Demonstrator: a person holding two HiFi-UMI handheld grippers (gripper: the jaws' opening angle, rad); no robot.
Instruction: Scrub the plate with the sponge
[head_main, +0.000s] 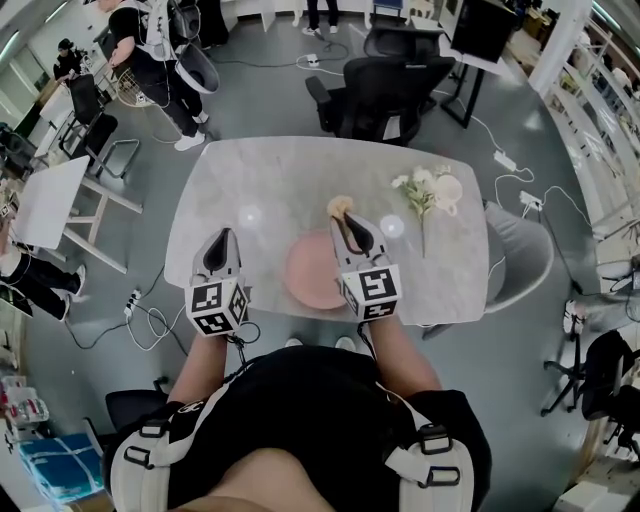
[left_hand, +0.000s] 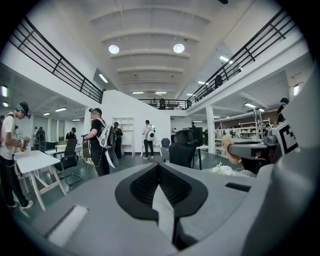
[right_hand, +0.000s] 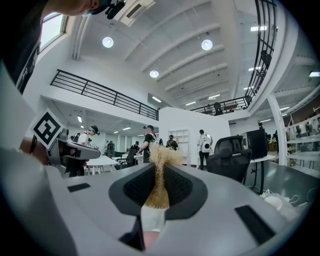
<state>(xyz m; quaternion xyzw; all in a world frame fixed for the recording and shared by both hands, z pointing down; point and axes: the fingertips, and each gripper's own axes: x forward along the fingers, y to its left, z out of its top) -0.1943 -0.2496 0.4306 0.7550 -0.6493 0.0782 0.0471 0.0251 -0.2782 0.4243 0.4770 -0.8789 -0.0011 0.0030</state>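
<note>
Left of the plate (head_main: 306, 272), the left hand-held gripper (head_main: 222, 236) hangs over the worktop (head_main: 290, 170), its jaws fully together, pad against pad (its own camera shows the pads meeting). The plate's right edge is hidden under the right hand-held gripper (head_main: 347, 222). That gripper is clamped on the sponge (head_main: 340, 207), and only a tan, fibrous tuft pokes past the jaws, over the plate's far rim. Right of the plate lie flowers (head_main: 418, 190) and what may be a pale cup (head_main: 448, 190).
</note>
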